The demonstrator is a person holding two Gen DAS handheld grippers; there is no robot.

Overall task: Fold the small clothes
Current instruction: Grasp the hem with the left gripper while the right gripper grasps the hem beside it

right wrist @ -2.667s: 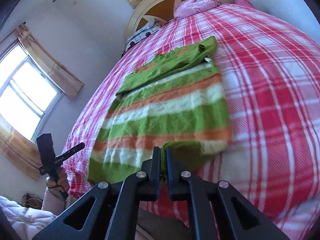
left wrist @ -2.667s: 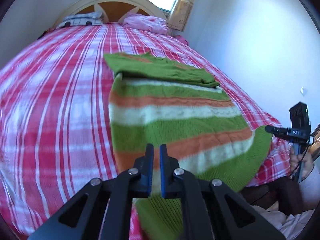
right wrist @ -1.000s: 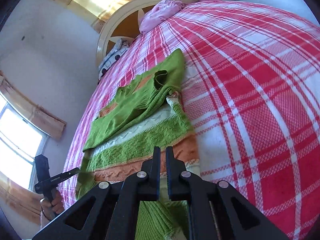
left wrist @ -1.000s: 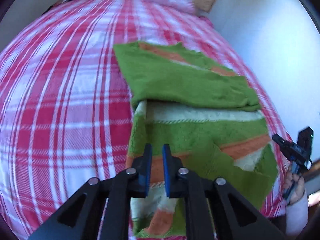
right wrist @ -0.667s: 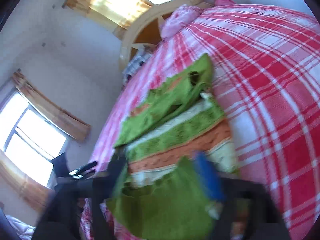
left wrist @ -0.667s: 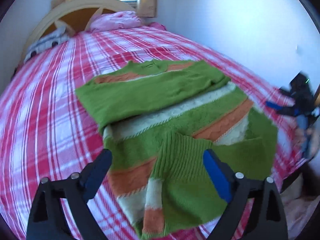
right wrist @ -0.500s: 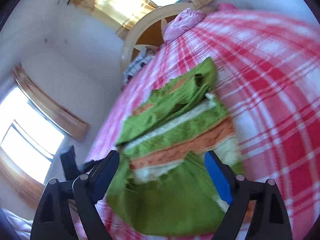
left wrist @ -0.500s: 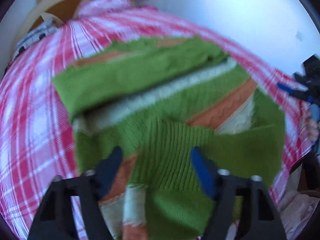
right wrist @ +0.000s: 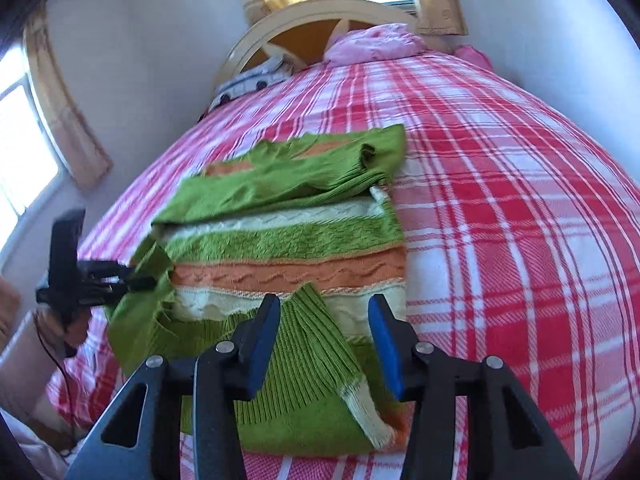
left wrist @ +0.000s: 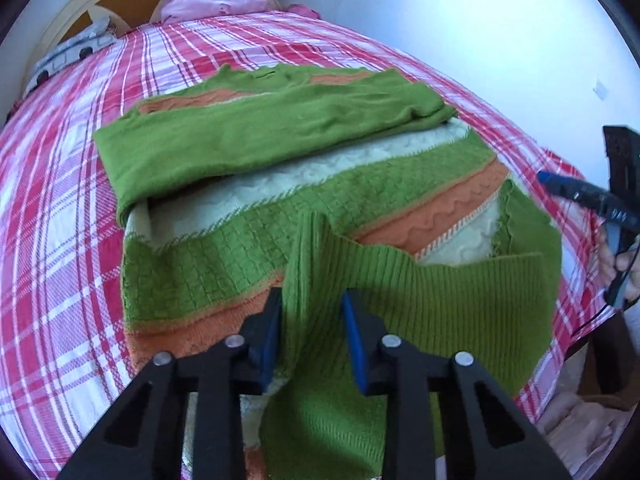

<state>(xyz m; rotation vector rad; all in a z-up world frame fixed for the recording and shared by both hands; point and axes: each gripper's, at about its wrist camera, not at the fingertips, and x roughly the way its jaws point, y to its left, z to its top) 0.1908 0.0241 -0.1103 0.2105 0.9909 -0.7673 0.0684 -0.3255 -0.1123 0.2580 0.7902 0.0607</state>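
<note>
A green, orange and cream striped knit sweater point(left wrist: 280, 208) lies on the red plaid bed, sleeves folded across its top. Its ribbed green hem point(left wrist: 420, 292) is turned up loosely over the lower stripes. My left gripper point(left wrist: 312, 312) is open, its jaws either side of a ridge of the ribbed hem without pinching it. In the right wrist view the sweater point(right wrist: 288, 240) lies the same way. My right gripper point(right wrist: 324, 316) is open wide over a corner of the hem point(right wrist: 316, 340). Each gripper also shows in the other's view, the right one point(left wrist: 580, 196) and the left one point(right wrist: 100, 276).
The red plaid bedspread point(left wrist: 60, 240) covers the whole bed. A cream and wood headboard point(right wrist: 320, 24) with a pink pillow point(right wrist: 376, 44) and a grey patterned pillow point(right wrist: 252, 76) stands at the far end. White walls and curtained windows point(right wrist: 24, 136) surround the bed.
Both grippers carried the sweater's lower hem up over the body, then opened and let go. The hem now lies loose on the stripes. Both grippers have drawn back slightly.
</note>
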